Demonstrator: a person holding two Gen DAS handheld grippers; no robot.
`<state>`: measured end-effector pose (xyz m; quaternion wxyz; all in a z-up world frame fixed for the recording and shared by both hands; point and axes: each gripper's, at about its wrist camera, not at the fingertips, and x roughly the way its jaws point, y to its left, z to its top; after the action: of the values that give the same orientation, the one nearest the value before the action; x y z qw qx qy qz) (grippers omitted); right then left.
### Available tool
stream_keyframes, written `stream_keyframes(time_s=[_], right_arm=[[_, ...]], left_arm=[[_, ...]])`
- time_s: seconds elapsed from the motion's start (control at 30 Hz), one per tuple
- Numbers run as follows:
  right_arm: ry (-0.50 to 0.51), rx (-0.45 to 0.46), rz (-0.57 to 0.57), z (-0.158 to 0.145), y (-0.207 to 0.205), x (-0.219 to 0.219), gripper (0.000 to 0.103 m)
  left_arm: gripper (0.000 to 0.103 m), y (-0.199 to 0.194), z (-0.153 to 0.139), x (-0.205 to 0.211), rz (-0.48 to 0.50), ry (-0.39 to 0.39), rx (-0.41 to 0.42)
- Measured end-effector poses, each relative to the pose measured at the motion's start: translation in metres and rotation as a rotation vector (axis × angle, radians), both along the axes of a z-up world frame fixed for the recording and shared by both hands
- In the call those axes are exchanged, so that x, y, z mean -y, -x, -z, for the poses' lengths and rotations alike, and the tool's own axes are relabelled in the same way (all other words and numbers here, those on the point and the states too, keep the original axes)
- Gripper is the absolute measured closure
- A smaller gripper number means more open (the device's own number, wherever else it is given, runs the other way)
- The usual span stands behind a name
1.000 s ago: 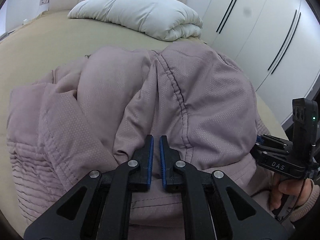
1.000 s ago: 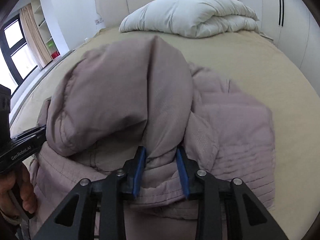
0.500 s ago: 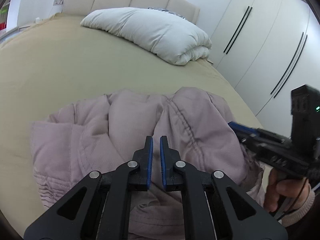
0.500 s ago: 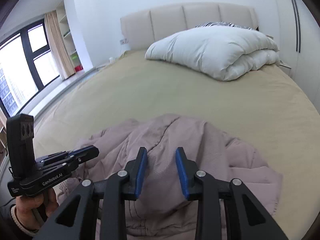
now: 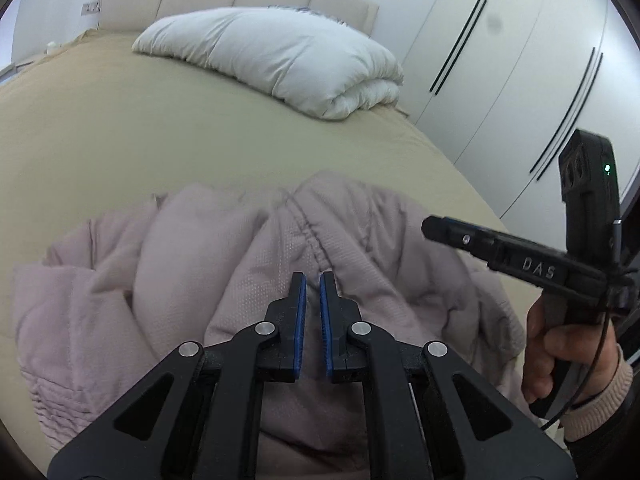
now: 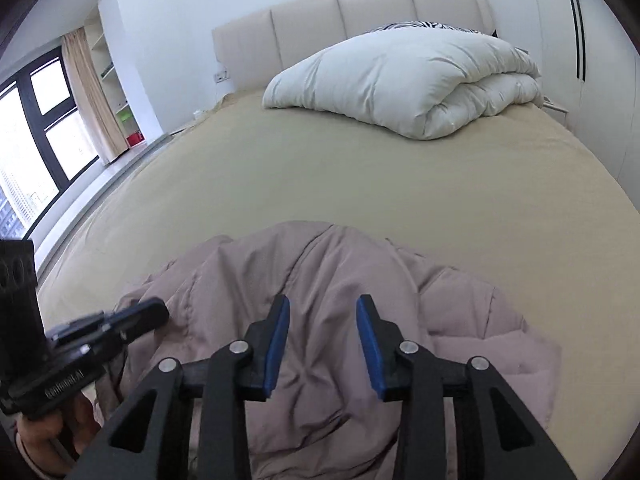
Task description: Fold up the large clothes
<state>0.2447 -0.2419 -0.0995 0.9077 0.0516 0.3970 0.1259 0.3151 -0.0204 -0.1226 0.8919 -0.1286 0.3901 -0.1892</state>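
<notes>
Left wrist view: left gripper (image 5: 313, 280) pressed nearly together, nothing pinched, hovering above the mauve padded jacket (image 5: 200, 280) heaped at the near edge of the tan bed (image 5: 160, 120). Right gripper (image 5: 434, 227) seen side-on at 3 o'clock, clear of the cloth, gripped by a hand (image 5: 560, 344). Folded white duvet (image 5: 280, 56) at 12 o'clock, wardrobe doors (image 5: 520, 60) at 2 o'clock.

Right wrist view: right gripper (image 6: 323, 312) partly spread, having just opened wider, empty, over the jacket (image 6: 320, 280), not touching it. Left gripper (image 6: 154, 312) at 9 o'clock.

Likely between folds: garment bunched, not yet a neat bundle. Next calls for picking a fresh edge or sleeve, lowering both grippers, closing on fabric, and drawing it across.
</notes>
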Motion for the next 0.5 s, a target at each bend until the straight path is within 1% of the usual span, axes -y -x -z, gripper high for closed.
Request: stream_keyframes(time_s=[0.03,0.1,0.13,0.17,0.2,0.27,0.33,0.4,0.43,0.47,0.5], right_arm=[[0.024,-0.029,0.003,0.012,-0.010,0.000,0.064],[0.073,-0.094,0.004,0.042,-0.022,0.000,0.066],[0.063,-0.098,0.001,0.054,-0.023,0.001,0.066],[0.055,-0.088,-0.001,0.059,-0.022,0.003,0.066],[0.051,-0.086,0.003,0.057,-0.021,0.004,0.066],[0.047,-0.084,0.020,0.045,-0.014,0.005,0.067],[0.048,-0.037,0.027,0.024,0.002,0.006,0.067],[0.019,0.032,0.002,0.001,0.026,0.005,0.067],[0.013,0.060,-0.011,-0.006,0.037,0.003,0.067],[0.011,0.084,-0.027,-0.010,0.049,0.000,0.067],[0.015,0.088,-0.043,-0.008,0.058,-0.005,0.067]], left_arm=[[0.097,-0.006,0.013,0.004,-0.004,-0.012,-0.032],[0.097,-0.012,0.032,0.010,0.003,-0.031,-0.051],[0.097,-0.014,0.038,0.011,0.006,-0.035,-0.059],[0.097,-0.015,0.040,0.010,0.004,-0.026,-0.070],[0.097,-0.015,0.039,0.009,0.006,-0.019,-0.075],[0.097,-0.007,0.030,0.006,0.005,-0.021,-0.061],[0.097,0.014,0.011,0.000,-0.012,-0.027,-0.003],[0.097,0.038,-0.004,-0.009,-0.041,-0.034,0.070],[0.097,0.048,-0.009,-0.013,-0.055,-0.032,0.093],[0.097,0.053,-0.009,-0.015,-0.055,-0.032,0.093],[0.097,0.053,-0.002,-0.015,-0.048,-0.041,0.073]])
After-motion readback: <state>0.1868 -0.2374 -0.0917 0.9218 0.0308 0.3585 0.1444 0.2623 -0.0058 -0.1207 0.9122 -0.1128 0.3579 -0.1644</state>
